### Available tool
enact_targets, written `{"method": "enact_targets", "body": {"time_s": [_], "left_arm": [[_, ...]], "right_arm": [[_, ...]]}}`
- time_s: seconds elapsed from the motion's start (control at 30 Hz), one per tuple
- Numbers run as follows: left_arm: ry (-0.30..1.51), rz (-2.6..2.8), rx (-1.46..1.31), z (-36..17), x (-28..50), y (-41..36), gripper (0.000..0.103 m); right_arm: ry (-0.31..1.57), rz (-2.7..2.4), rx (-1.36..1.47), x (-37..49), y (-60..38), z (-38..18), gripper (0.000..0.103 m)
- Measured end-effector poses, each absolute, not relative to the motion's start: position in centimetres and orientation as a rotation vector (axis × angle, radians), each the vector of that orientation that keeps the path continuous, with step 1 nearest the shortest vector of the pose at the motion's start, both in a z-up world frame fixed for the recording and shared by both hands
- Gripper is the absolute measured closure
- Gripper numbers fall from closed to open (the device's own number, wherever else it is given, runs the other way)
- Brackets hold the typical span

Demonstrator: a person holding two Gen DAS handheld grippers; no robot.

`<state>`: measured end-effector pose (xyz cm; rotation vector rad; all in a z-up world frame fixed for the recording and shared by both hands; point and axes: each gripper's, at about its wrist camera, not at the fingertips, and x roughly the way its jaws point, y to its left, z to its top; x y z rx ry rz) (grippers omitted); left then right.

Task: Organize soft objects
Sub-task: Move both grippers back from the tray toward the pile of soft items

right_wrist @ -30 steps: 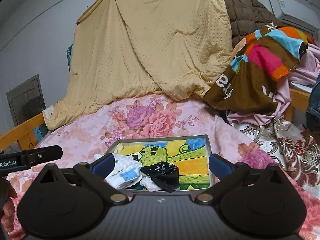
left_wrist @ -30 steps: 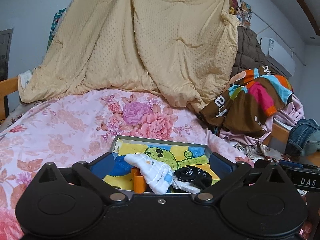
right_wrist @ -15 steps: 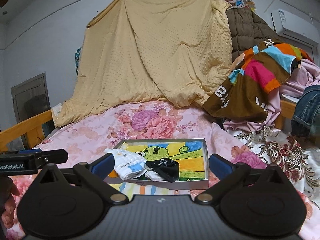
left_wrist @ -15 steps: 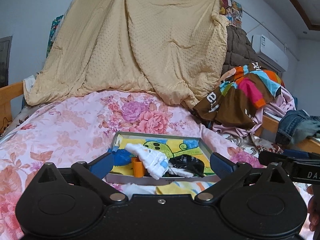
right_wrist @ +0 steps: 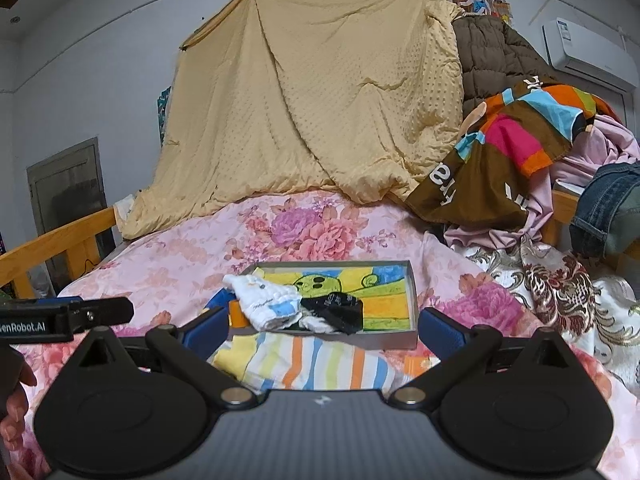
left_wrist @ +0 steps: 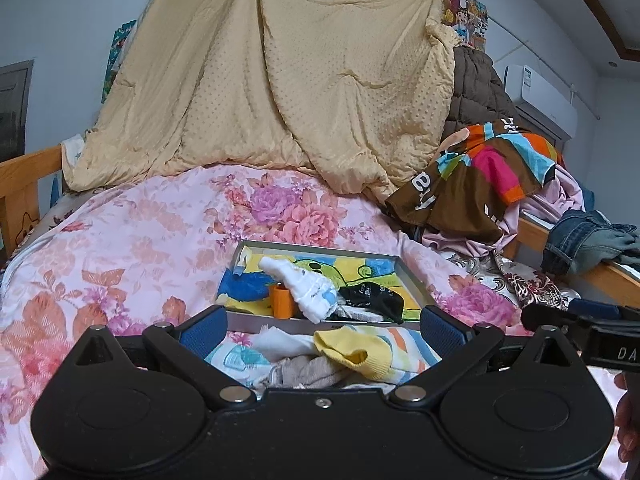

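Showing grey cloth (left_wrist: pixel 308 372) only leftward

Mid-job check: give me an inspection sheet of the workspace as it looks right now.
Surface: bed under a pink floral quilt.
Job's things: shallow tray with cartoon lining on the quilt; in it a white sock, a black sock and an orange cup. In front of the tray, a striped sock, a yellow sock and a grey sock.
Clutter: colourful brown garment and jeans piled at right.
Grippers: left gripper open, empty; right gripper open, empty, both short of the tray.
Cables: nothing seen on the bed.
Surroundings: tan blanket hung on the wall, air conditioner, wooden bed rail.
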<state>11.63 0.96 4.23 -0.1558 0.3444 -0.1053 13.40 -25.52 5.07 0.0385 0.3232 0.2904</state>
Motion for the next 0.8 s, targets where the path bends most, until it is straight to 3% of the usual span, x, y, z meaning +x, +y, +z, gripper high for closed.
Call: {"method": "enact_targets", "body": {"time_s": [0.8], "left_arm": [[0.604,-0.112,-0.148,1.3,9.0,2.7,0.001]], "right_arm": [[0.44,0.338,-0.095,10.0,-23.4,2.7,0.0]]}}
